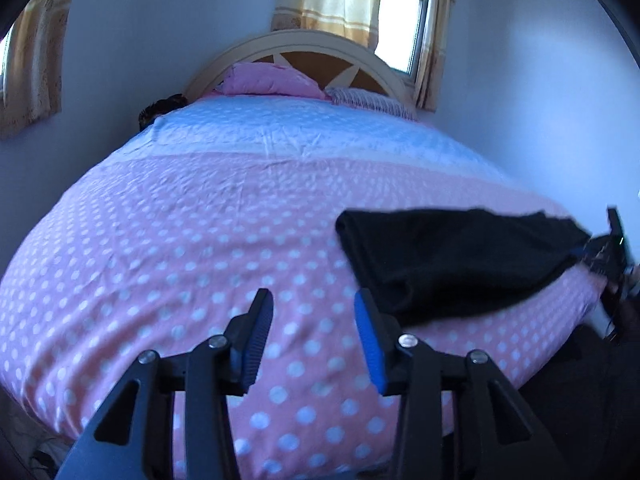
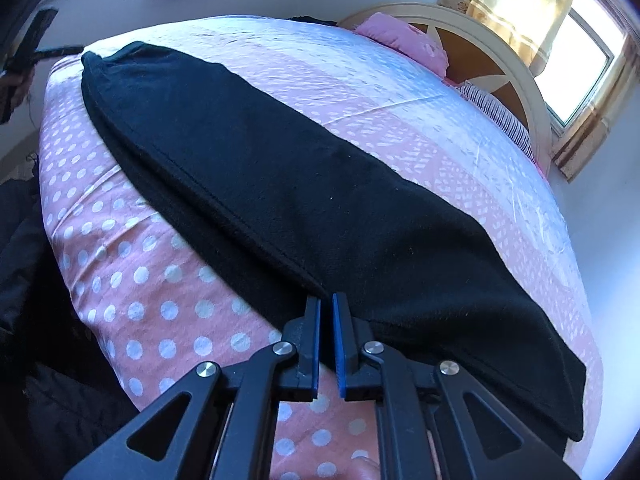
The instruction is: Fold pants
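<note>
1. The black pants [image 2: 304,184] lie stretched out in a long folded strip across the bed [image 1: 180,240], which is covered in a pink polka-dot sheet, near the foot edge.
2. The right gripper [image 2: 326,308] sits at the near long edge of the pants; its blue-padded fingers [image 2: 316,332] are nearly pressed together, pinching the fabric edge between them.
3. The left gripper [image 1: 314,308] hangs above the bare sheet with its fingers [image 1: 370,344] spread wide, holding nothing; one end of the pants lies just beside its right finger.
4. At the head of the bed a pink pillow [image 1: 268,80] rests against the arched headboard [image 1: 304,42], below a curtained window [image 1: 404,24].
</note>
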Demonstrator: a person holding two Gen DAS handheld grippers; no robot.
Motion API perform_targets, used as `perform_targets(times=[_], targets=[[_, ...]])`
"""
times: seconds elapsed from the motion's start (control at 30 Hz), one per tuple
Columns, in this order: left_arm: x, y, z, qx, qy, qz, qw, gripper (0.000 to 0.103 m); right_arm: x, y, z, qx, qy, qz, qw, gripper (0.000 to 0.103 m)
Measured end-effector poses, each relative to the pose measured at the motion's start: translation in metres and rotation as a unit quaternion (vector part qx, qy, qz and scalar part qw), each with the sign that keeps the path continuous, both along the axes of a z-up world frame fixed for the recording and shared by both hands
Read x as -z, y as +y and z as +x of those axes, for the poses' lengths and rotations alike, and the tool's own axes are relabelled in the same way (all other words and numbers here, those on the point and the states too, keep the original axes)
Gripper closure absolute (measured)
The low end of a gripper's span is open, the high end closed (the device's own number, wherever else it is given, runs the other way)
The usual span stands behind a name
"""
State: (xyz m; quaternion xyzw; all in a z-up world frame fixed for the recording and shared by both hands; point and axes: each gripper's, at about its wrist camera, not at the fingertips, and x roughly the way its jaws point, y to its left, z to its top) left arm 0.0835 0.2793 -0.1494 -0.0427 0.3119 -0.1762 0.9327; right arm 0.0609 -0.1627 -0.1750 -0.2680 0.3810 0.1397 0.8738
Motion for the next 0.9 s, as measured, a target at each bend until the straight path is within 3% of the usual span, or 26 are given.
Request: perform_targets(times=[0.13, 0.3, 0.53, 0.57, 0.63, 0.77, 0.9], targets=[[-0.009, -0.022, 0.022, 0.021, 0.011, -0.041, 0.9989, 0.059, -0.001, 0.001, -0.001, 0.005, 0.002, 0.001, 1.000, 0.097], [0.001, -0.058, 0.066, 0.017, 0.066, -0.020, 0.9974, 0.059, 0.000, 0.003, -0.004, 0.007, -0.007, -0.005, 1.000, 0.097], [0.007, -0.074, 0.091, 0.015, 0.098, -0.005, 0.9950, 0.060, 0.000, -0.001, -0.007, 0.012, -0.012, 0.010, 1.000, 0.097], [0.009, -0.077, 0.093, 0.014, 0.107, 0.006, 0.9941, 0.063, 0.000, -0.001, -0.007, 0.013, -0.013, 0.011, 1.000, 0.097], [0.010, -0.077, 0.096, 0.014, 0.114, 0.007, 0.9934, 0.089, 0.000, -0.001, -0.007, 0.014, -0.014, 0.011, 1.000, 0.097], [0.001, -0.082, 0.091, 0.021, 0.088, 0.028, 0.9955, 0.093, -0.001, -0.001, -0.007, 0.016, -0.013, 0.013, 1.000, 0.097], [-0.015, -0.075, 0.098, 0.010, 0.063, 0.010, 0.9979, 0.093, -0.002, -0.003, -0.005, 0.020, -0.007, 0.020, 1.000, 0.097]])
